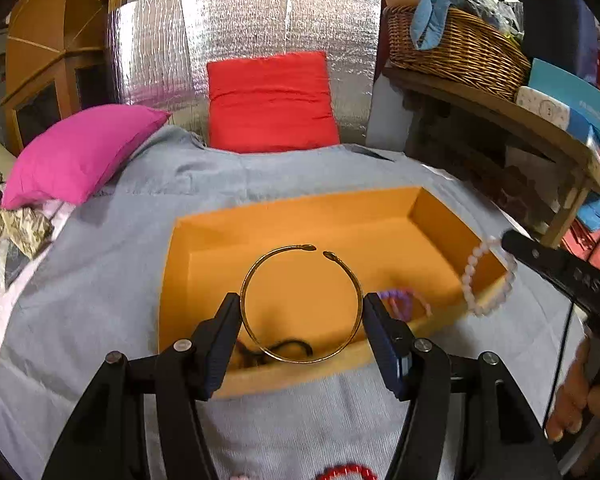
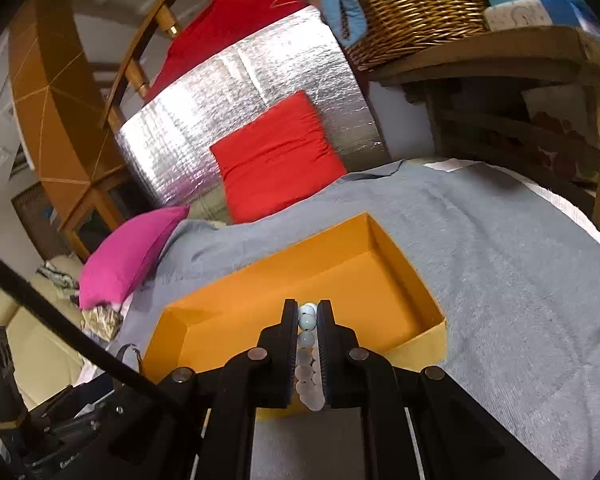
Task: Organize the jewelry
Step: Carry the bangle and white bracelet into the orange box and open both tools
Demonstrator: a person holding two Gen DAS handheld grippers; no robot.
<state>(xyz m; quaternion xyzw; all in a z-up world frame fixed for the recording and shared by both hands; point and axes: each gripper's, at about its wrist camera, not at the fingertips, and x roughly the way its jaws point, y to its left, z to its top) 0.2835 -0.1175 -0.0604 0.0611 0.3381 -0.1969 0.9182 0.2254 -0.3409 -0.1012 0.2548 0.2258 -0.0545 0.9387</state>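
Note:
An open orange box (image 1: 220,236) lies on the grey blanket. My left gripper (image 1: 302,306) is shut on a gold open bangle (image 1: 256,268) and holds it above the box. Inside the box lie a purple bead bracelet (image 1: 400,300) and a dark cord piece (image 1: 292,346). My right gripper (image 2: 308,314) is shut on a pale bead bracelet (image 2: 309,320) above the box (image 2: 260,292). In the left wrist view the right gripper (image 1: 512,248) shows at the right with the pale bracelet (image 1: 470,280) hanging over the box's right wall. A red bead bracelet (image 1: 348,471) lies on the blanket by me.
A pink pillow (image 1: 80,152) and a red cushion (image 1: 272,100) lie at the bed's far end against a silver foil panel (image 1: 244,28). A wooden shelf (image 1: 500,108) with a wicker basket (image 1: 456,50) stands at the right.

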